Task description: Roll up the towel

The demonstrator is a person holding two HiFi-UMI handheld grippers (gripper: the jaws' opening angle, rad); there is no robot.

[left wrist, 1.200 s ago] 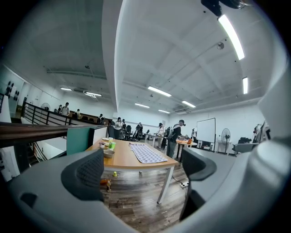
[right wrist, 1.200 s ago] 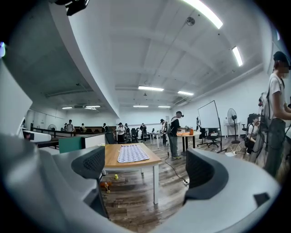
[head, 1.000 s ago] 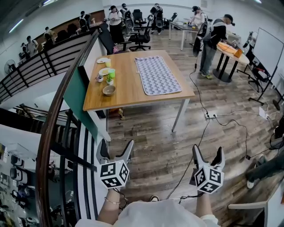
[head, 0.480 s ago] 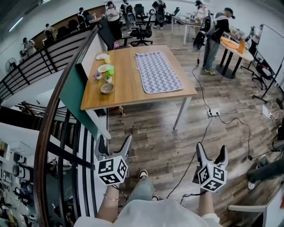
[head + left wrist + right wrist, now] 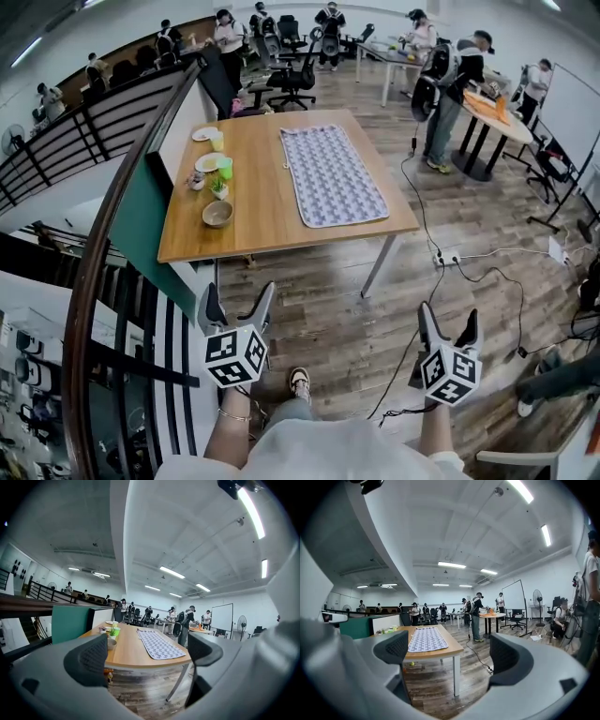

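With towel flat on table, left claw and right claw gape, empty.

Left gripper: two dark tapering jaws on a grey body, white cube with black square markers behind them. Right gripper: same build, same marker cube. Pads dark, finely cross-ribbed. Person wears a pale grey top, a thin bracelet at the left wrist, a light shoe.
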